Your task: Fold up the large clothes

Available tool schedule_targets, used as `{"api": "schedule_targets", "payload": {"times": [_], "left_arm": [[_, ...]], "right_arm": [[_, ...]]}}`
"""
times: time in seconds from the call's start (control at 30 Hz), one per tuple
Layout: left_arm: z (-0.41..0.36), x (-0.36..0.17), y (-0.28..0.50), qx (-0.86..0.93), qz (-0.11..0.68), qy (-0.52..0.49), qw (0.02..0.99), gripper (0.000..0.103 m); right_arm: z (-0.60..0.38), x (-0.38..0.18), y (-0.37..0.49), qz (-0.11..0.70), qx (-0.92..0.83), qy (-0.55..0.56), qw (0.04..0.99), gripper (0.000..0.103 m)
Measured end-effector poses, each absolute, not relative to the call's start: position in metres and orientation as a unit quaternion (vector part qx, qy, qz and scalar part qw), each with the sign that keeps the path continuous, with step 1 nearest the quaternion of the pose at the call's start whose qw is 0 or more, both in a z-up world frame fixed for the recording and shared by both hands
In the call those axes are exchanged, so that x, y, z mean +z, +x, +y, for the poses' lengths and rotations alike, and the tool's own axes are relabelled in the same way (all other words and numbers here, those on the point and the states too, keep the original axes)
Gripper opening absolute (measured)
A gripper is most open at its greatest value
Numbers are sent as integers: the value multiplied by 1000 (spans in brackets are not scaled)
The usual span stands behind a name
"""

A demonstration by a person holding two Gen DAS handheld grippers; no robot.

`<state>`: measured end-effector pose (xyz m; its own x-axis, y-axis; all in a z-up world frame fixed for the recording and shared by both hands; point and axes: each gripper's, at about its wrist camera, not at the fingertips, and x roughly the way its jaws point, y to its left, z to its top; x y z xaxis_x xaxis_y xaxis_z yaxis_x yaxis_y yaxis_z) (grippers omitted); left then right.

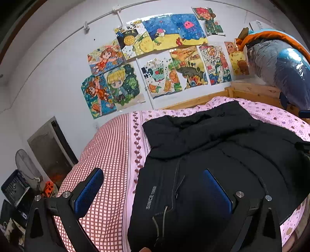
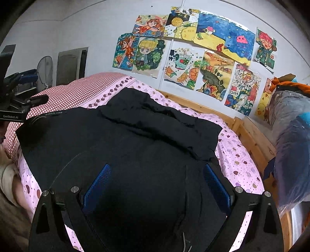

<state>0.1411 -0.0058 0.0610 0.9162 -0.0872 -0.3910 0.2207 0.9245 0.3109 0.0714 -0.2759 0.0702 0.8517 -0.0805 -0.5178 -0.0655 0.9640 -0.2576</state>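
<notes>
Black coat point(image 1: 213, 155) fills both views, its near hem cut off.

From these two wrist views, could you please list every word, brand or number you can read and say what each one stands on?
"GenRobot.AI": on the left gripper, seen in the right wrist view.
"2024": on a drawing pinned to the wall.
"SINCE", followed by digits too blurred to read: on a strip on the black jacket.
Black characters on the topmost drawing: too small to read.
</notes>
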Motion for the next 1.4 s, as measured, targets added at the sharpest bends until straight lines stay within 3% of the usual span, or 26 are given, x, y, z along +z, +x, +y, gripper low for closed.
{"api": "schedule_targets", "payload": {"times": [0.7,0.97,1.4], "left_arm": [[23,33,129,-88,226,176,954,103],[23,31,114,-130,220,200,946,103],[40,47,112,-115,206,228,944,103]], "right_arm": [[-263,42,49,330,24,-139,933,94],[-251,28,44,380,13,-157,911,94],[-241,23,39,388,20,-169,906,94]]}}
